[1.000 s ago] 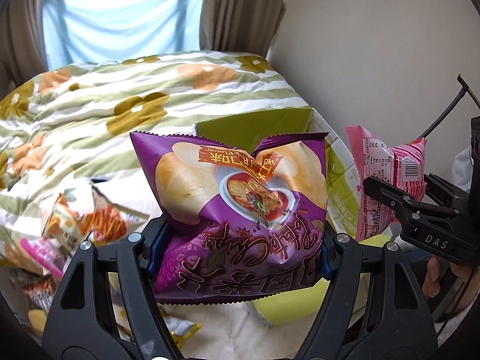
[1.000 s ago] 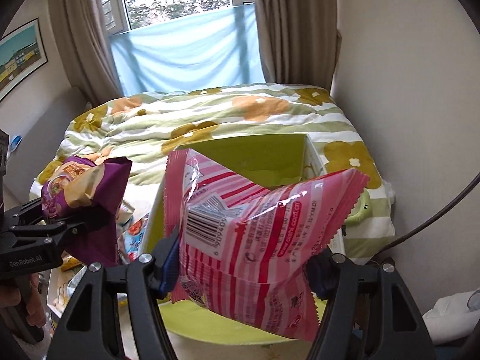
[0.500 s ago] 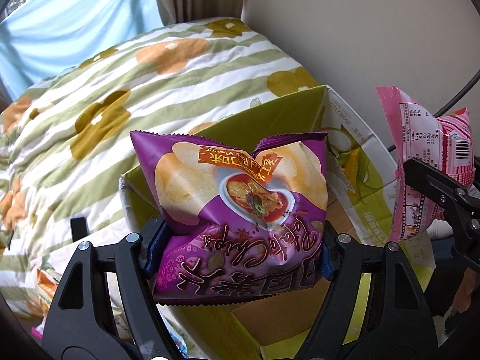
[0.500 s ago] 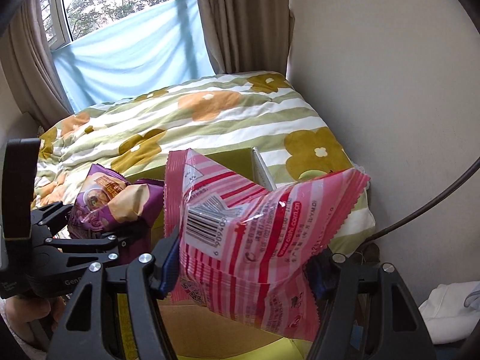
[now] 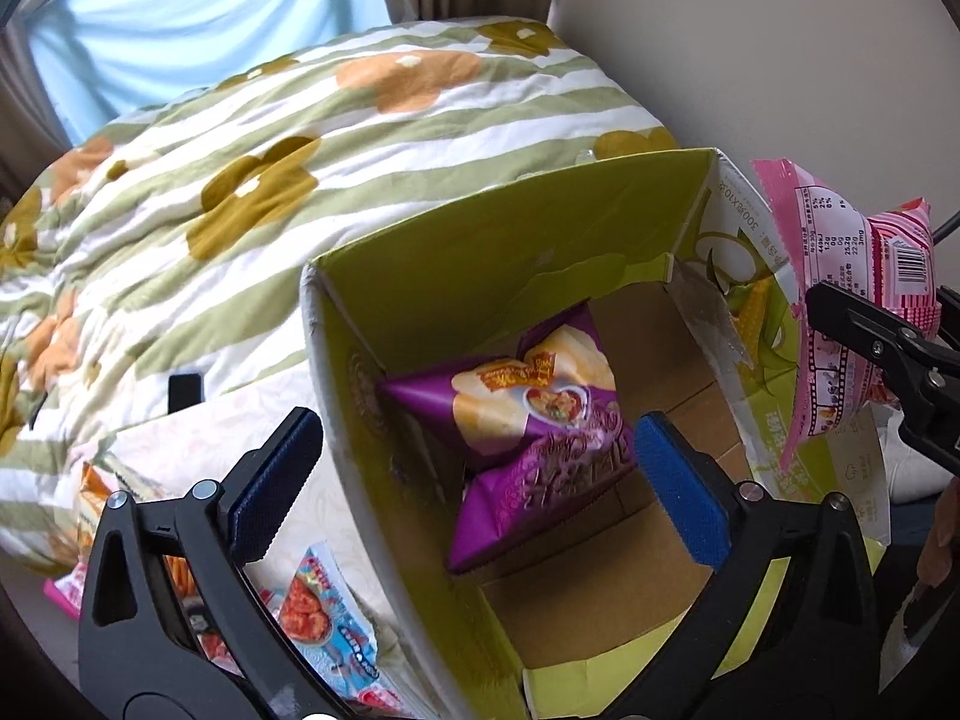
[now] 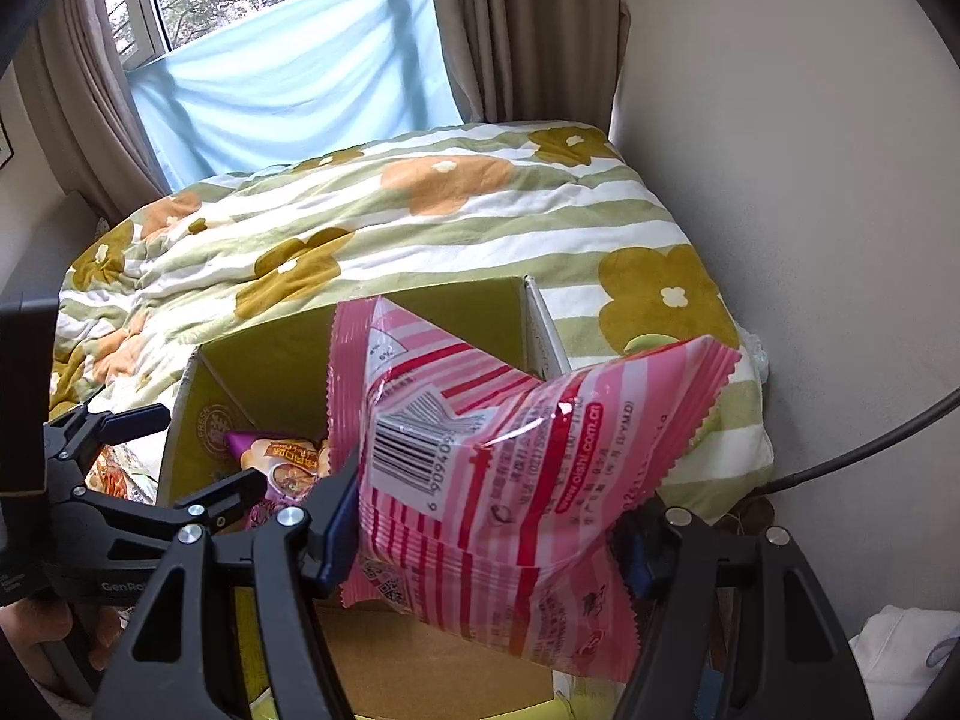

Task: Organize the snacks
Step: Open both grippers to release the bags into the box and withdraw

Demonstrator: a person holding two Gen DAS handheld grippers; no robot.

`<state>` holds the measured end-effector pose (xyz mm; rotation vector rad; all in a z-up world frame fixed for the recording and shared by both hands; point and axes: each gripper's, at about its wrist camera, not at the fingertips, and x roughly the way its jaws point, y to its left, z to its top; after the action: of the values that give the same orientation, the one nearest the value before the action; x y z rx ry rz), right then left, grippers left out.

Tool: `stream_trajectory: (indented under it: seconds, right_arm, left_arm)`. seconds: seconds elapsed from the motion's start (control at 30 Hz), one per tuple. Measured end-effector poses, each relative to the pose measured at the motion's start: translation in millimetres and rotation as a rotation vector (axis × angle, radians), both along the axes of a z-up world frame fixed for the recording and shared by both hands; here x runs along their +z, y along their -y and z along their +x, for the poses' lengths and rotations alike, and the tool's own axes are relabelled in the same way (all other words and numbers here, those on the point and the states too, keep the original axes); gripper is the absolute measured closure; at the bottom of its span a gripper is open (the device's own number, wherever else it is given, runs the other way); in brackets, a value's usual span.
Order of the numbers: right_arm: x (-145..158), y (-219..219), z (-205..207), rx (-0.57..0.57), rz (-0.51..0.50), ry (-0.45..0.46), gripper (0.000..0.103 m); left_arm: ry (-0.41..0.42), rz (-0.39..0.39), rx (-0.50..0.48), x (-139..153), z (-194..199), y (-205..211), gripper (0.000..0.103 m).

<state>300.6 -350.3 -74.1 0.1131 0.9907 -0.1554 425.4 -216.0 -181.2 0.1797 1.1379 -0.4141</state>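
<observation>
A purple potato chip bag (image 5: 528, 426) lies inside the open green cardboard box (image 5: 480, 264), free of my fingers. My left gripper (image 5: 474, 480) is open and empty above the box's left side. My right gripper (image 6: 486, 534) is shut on a pink striped snack bag (image 6: 510, 468) and holds it over the box (image 6: 270, 348). The pink bag also shows at the right edge of the left wrist view (image 5: 840, 312). The purple bag shows partly in the right wrist view (image 6: 276, 462).
The box stands at the foot of a bed with a green striped flower quilt (image 5: 240, 168). Several loose snack packets (image 5: 318, 618) lie left of the box. A beige wall (image 6: 810, 180) is close on the right.
My left gripper opened and the purple chip bag dropped into the box. Both grippers moved forward over the box. The right gripper still holds the pink bag.
</observation>
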Motion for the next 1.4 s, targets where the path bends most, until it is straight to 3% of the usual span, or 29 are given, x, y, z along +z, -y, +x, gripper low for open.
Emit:
stream_trajectory:
  seconds: [0.17,0.4,0.47,0.53,0.57,0.9,1.27,1.4]
  right_arm:
    - [0.3,-3.0,7.9,0.068,0.056,0.002,0.038]
    - [-10.4,-15.0,36.3,0.129,0.052,-0.027,0.037]
    - [-19.7,-15.7,45.6,0.128,0.031,-0.045,0.031]
    - [-28.6,-14.8,52.0,0.125,0.01,-0.052,0.004]
    - [-32.3,-13.8,54.1,0.126,0.003,-0.057,0.001]
    - [-39.2,-4.6,41.1,0.172,0.004,-0.056,0.001]
    - [13.2,-6.9,9.4,0.201,0.012,0.051,0.001]
    - [39.5,-17.4,-17.8,0.194,-0.035,0.106,0.001]
  left_arm:
    - [0.012,-0.009,0.052,14.4,-22.9,-16.5,0.0]
    - [0.054,-0.05,0.132,37.0,-44.8,-33.9,0.0]
    - [0.054,-0.057,0.151,39.5,-48.2,-37.4,0.0]
    - [0.052,-0.059,0.164,40.1,-49.8,-39.7,0.0]
    - [0.05,-0.056,0.169,39.3,-50.4,-40.2,0.0]
    - [0.028,-0.056,0.226,25.2,-61.1,-40.5,0.001]
    - [0.139,-0.059,0.244,72.0,-88.4,-45.6,0.0]
    - [0.173,-0.075,0.232,92.3,-108.7,-58.1,0.0]
